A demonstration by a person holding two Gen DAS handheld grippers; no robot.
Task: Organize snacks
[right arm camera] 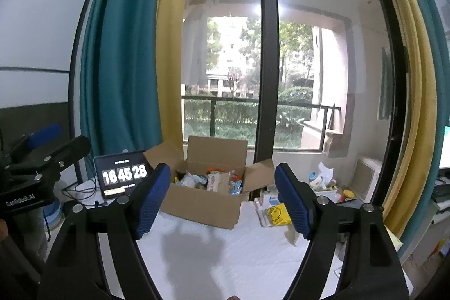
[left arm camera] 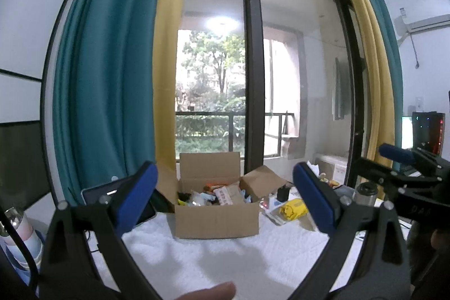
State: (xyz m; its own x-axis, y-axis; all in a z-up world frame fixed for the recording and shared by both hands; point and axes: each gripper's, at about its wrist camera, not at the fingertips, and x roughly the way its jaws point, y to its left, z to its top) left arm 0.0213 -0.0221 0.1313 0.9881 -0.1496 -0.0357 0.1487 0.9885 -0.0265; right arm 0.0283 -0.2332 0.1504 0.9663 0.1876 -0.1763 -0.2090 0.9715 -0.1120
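Observation:
An open cardboard box (left arm camera: pixel 216 218) full of mixed snack packets (left arm camera: pixel 222 194) stands on a white cloth at the far side of the table; it also shows in the right wrist view (right arm camera: pixel 202 204). A yellow packet (left arm camera: pixel 294 207) lies to the right of the box on a clear tray, also in the right wrist view (right arm camera: pixel 278 213). My left gripper (left arm camera: pixel 225 201) is open and empty, held above the cloth short of the box. My right gripper (right arm camera: pixel 223 198) is open and empty, likewise short of the box. Each gripper shows at the edge of the other's view.
A tablet showing a clock (right arm camera: pixel 123 176) stands left of the box. A pink bottle (left arm camera: pixel 22 238) is at the left edge. Cups, a metal can (left arm camera: pixel 364 191) and small packets (right arm camera: pixel 323 182) crowd the right. Curtains and a glass door stand behind the table.

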